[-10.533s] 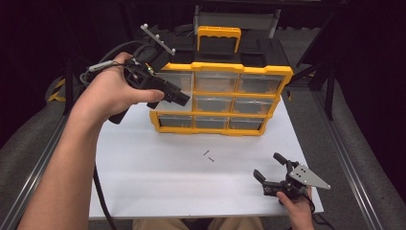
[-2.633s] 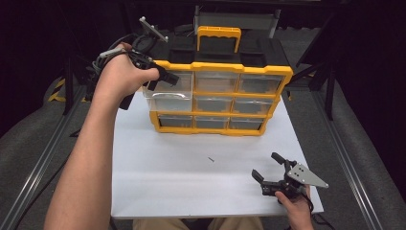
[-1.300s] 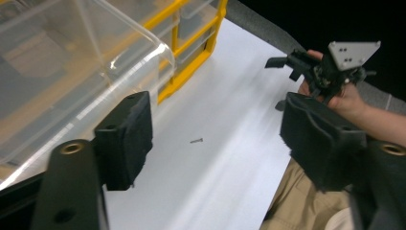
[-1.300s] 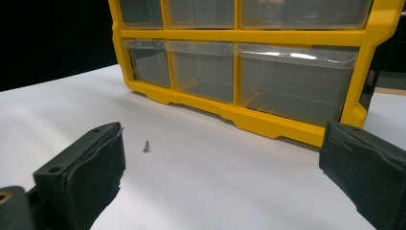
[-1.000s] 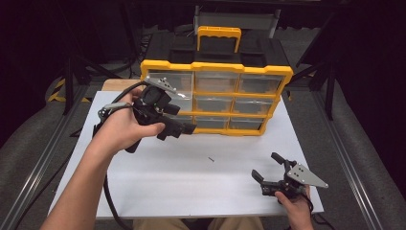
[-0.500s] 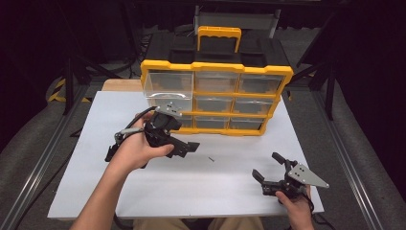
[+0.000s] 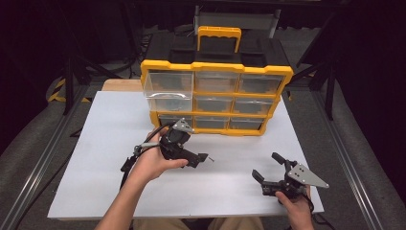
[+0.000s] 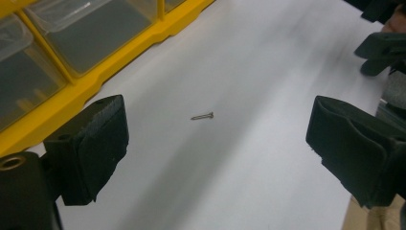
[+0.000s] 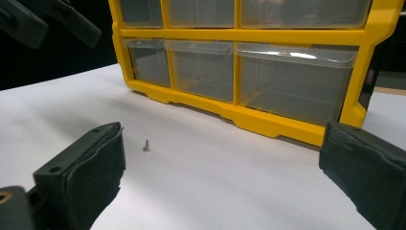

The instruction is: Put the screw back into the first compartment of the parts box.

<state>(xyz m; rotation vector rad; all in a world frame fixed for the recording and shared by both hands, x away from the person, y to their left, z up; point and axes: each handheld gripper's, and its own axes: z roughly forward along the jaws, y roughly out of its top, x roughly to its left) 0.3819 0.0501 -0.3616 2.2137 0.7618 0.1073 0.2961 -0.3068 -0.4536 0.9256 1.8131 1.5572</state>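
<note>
Left gripper view: left gripper [image 8: 210, 158] jaws spread wide, empty, framing small metal screw [image 8: 202, 116] on white tabletop [image 8: 249, 182]; right gripper [image 9: 225, 182] likewise wide, empty.

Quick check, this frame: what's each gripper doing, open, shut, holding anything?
Left gripper: open, holding nothing, jaws spread above the screw.
Right gripper: open, holding nothing, low over the white table.
</note>
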